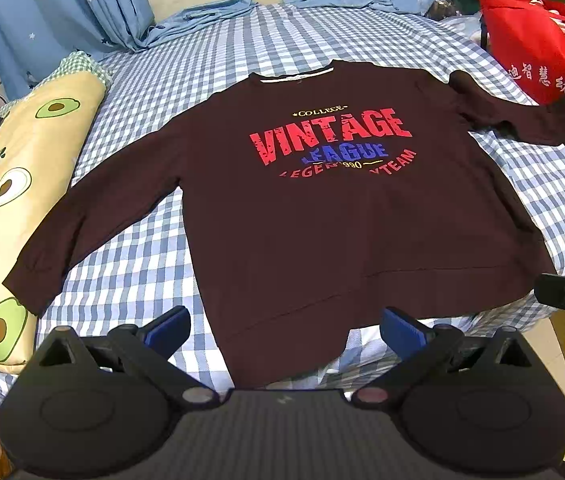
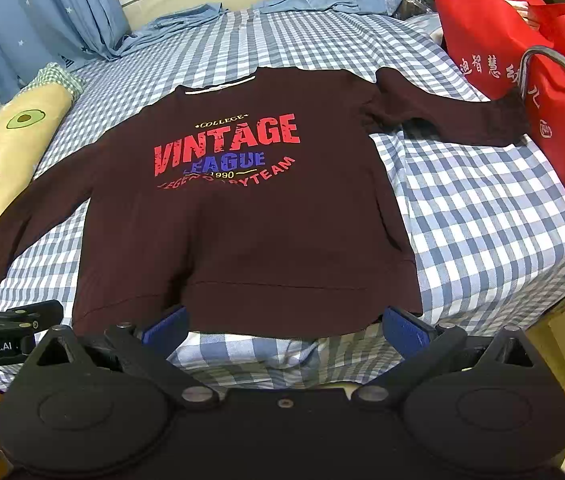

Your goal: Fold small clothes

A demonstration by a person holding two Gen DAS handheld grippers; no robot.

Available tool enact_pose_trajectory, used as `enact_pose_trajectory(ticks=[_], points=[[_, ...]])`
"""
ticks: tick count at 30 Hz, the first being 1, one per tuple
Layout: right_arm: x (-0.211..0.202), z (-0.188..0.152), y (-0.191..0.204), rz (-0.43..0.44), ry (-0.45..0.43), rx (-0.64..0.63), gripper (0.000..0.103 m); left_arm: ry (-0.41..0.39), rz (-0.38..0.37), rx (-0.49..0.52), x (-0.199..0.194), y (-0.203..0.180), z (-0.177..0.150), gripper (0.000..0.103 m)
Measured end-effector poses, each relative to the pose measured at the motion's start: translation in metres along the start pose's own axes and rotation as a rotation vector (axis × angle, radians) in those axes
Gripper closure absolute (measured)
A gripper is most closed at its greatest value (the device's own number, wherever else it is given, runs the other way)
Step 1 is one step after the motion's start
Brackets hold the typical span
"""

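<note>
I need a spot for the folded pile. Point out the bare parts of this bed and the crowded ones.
Most open: checked sheet between the sweatshirt body, its right sleeve and the red bag. Also open: the strip between the collar and the blue curtains. Crowded: the left side, where the sleeve reaches the avocado pillow. Both grippers hover open at the hem.
</note>
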State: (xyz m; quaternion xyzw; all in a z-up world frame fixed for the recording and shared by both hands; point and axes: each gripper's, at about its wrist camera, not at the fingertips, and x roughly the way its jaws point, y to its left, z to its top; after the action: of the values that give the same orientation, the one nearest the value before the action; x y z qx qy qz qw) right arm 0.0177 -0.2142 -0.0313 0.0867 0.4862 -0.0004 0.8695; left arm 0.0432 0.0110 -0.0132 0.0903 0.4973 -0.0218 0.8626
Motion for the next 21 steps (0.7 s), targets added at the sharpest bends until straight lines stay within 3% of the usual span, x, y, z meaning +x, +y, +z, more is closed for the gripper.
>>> enact_pose_trajectory(ticks=[21], points=[[0.0094, 0.0042, 0.0061, -0.010, 0.022, -0.009, 0.000, 0.019, 0.008, 0.003, 0.0069, 0.0039, 0.0072, 0.001]])
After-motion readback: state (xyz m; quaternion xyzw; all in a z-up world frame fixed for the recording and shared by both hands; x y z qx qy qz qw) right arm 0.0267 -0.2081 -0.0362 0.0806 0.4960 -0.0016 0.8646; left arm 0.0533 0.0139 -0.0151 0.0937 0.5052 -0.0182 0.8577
